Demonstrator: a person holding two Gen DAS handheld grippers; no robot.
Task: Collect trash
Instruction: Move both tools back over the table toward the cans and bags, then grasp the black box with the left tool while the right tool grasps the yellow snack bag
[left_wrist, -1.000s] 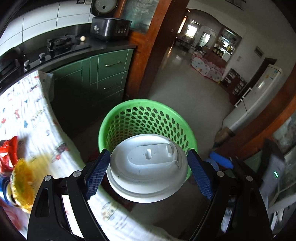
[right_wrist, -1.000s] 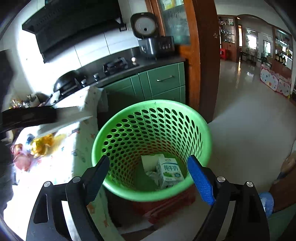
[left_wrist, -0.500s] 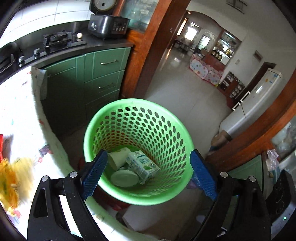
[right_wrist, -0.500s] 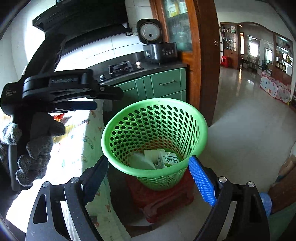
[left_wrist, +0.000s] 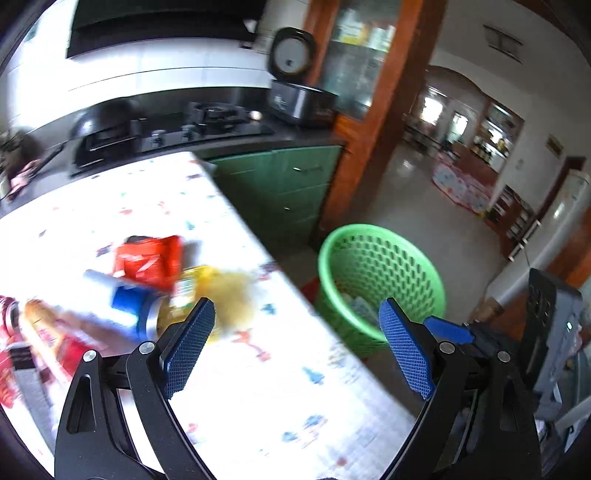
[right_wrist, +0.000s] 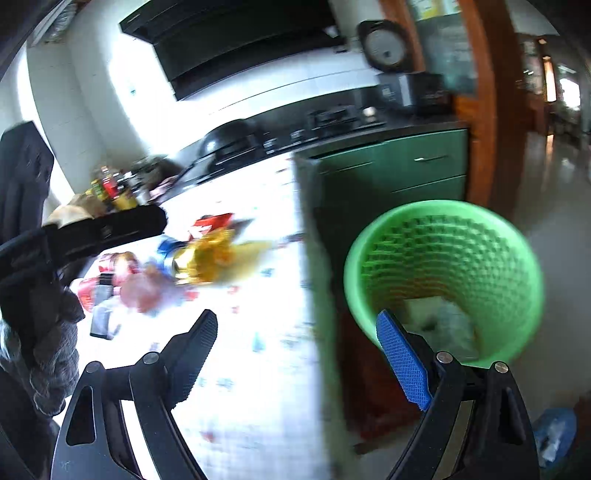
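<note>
Green perforated basket (left_wrist: 380, 273), red packet (left_wrist: 147, 260), white cartoon-print tablecloth (left_wrist: 280, 391), blue tool pads (left_wrist: 406, 354)

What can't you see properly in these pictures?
- Left view: trash pile on the table is smeared by blur; labels unreadable.
- Left view: the green basket wall hides its contents.
- Right view: white stuff inside the basket is blurred, partly behind the right gripper.

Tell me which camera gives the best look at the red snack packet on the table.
The left wrist view: the red snack packet lies mostly unobstructed, though blurred. In the right wrist view only a small, blurred red corner shows behind the yellow wrapper.
</note>
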